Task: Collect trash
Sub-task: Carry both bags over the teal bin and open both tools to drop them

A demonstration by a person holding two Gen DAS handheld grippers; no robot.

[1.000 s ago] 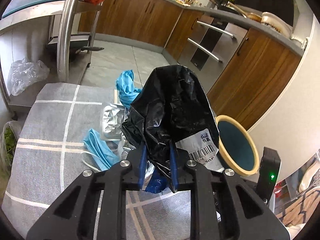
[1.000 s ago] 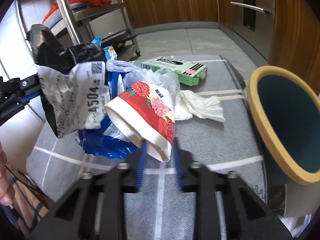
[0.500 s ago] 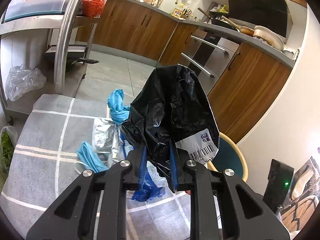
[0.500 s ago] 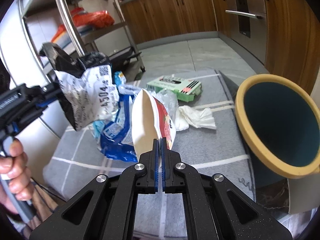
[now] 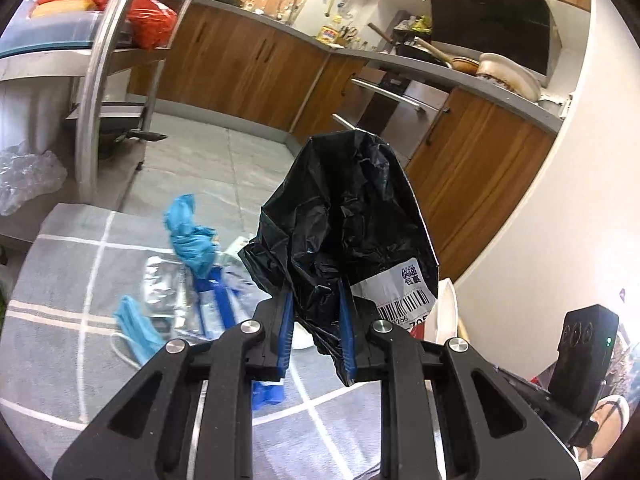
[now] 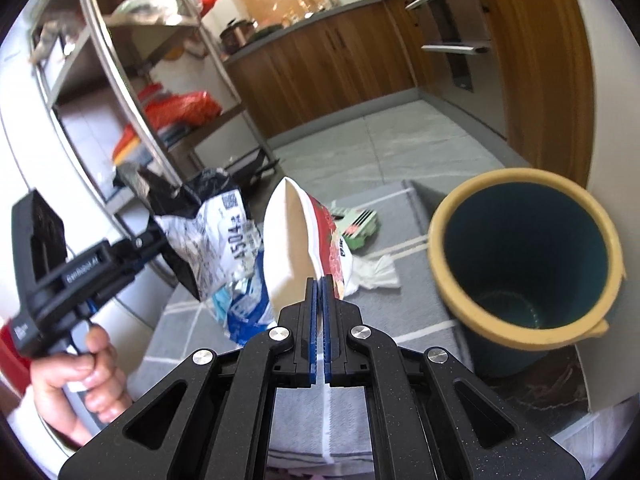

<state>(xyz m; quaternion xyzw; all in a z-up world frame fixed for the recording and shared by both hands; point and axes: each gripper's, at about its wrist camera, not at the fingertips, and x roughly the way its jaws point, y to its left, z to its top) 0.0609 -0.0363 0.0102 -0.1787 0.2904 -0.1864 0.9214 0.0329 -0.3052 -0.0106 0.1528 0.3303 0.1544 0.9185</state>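
Note:
My left gripper is shut on a crumpled black plastic mailer bag with a white barcode label, held above the grey checked mat. The bag also shows in the right wrist view. My right gripper is shut on the rim of a squashed white paper cup with red flowers, lifted above the mat. The teal bin with a yellow rim stands to the right of the cup, its mouth open toward me.
On the mat lie a blue glove, a blue face mask, foil wrappers, a blue packet, a white tissue and a green box. A steel rack stands left; wooden cabinets behind.
My right gripper closed on the paper cup, squashing it flat, and lifted it. My left gripper rose with the black bag.

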